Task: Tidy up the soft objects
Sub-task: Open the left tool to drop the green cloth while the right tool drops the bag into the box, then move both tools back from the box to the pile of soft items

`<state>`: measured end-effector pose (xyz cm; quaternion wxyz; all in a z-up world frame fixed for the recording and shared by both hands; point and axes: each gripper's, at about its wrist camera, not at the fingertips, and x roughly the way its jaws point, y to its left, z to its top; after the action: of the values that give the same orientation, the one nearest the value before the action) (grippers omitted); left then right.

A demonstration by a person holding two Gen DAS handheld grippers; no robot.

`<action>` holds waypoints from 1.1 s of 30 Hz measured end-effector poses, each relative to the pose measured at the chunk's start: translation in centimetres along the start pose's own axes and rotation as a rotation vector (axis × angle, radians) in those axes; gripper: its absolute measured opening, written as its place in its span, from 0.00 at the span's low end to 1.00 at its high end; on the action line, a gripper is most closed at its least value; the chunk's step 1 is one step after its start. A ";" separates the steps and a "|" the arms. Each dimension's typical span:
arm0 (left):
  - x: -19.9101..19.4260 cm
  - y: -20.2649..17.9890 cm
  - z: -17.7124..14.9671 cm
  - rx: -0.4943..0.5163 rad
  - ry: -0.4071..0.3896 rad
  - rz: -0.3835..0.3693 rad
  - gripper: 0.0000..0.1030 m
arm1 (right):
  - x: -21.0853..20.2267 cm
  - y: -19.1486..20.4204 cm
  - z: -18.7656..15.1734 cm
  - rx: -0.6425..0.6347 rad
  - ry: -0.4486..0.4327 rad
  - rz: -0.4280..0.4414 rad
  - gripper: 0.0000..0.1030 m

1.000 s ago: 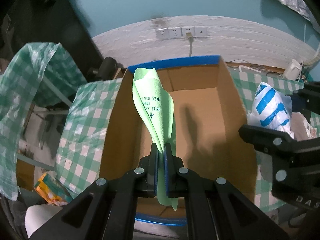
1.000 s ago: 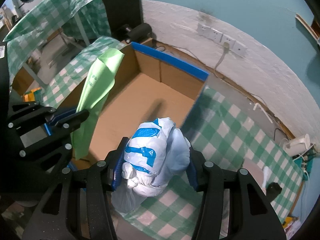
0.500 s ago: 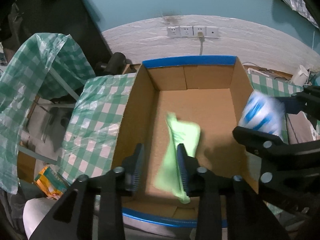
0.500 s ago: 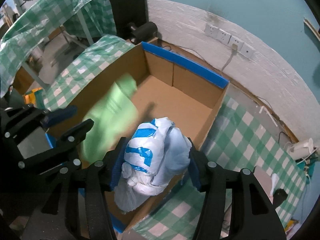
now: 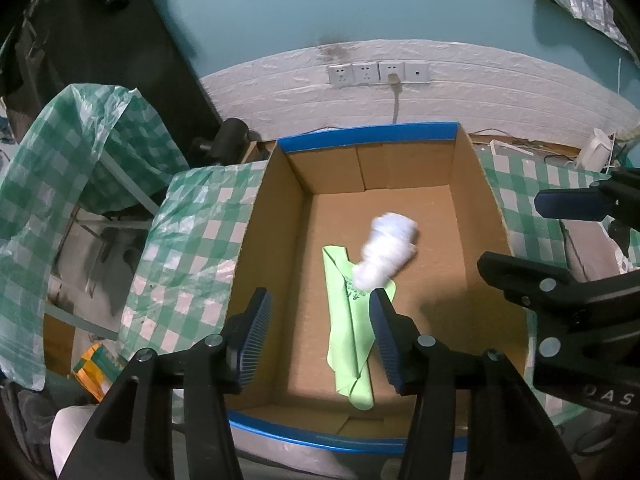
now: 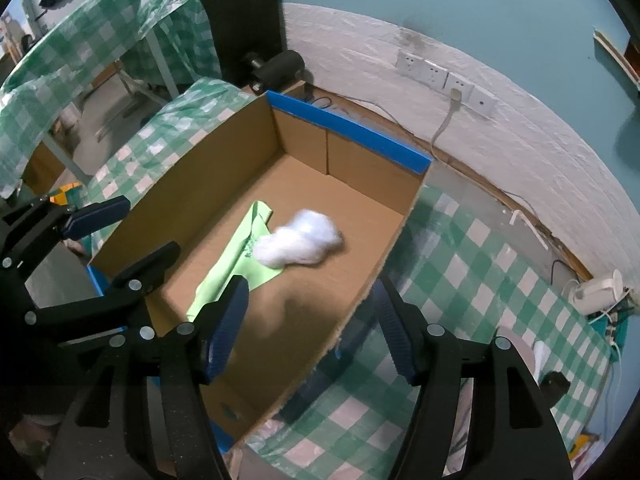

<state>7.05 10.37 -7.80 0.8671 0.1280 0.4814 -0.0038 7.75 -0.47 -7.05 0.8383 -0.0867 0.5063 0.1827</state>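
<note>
1. An open brown cardboard box with blue tape along its rim [image 5: 496,216] [image 6: 348,122] stands on the desk covered in green-and-white checked plastic sheet [image 5: 192,240] [image 6: 472,264].
2. A light-green thin cloth [image 5: 350,332] [image 6: 236,252] lies flat on the box floor. Its long axis runs from the near end of the box toward the far wall, with a small fold at the far tip.
3. Dark printed characters show on the cloth near its middle, too small and creased to read.
4. A white crumpled plastic bag bundle [image 5: 386,256] [image 6: 298,242] is blurred in both views; it sits inside the box over the far part of the cloth, and whether it has landed cannot be told.
5. The left gripper [image 5: 320,340] [image 6: 120,236] hangs above the near end of the box, jaws apart and opening, with nothing pressed between the blue ribbed pads.
6. The right gripper [image 6: 312,332] [image 5: 532,236] hovers over the box's right side wall, jaws wide and opening, also empty.
7. Letters reading "DAS" appear on the right gripper's black body in the left wrist view; the rest is cut off.
8. A row of white wall sockets [image 5: 378,73] [image 6: 444,78] sits behind the box, one with a cable plugged in.
</note>
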 end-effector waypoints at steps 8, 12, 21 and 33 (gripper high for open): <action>-0.6 -1.3 0.4 0.023 -0.013 -0.008 0.59 | -0.8 -1.9 -1.4 0.024 0.002 -0.021 0.64; -1.2 -2.3 0.7 0.045 -0.027 -0.010 0.61 | -1.4 -3.3 -2.3 0.043 -0.004 -0.039 0.65; -1.8 -4.7 1.2 0.083 -0.036 -0.020 0.62 | -2.8 -6.9 -4.7 0.094 -0.010 -0.071 0.65; -3.0 -9.0 2.0 0.151 -0.057 -0.037 0.65 | -4.3 -11.7 -8.5 0.160 -0.010 -0.106 0.65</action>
<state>5.97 0.83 -6.23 0.8680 0.1839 0.4574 -0.0600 3.63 -14.99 -7.73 0.8536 -0.0455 0.5097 0.0974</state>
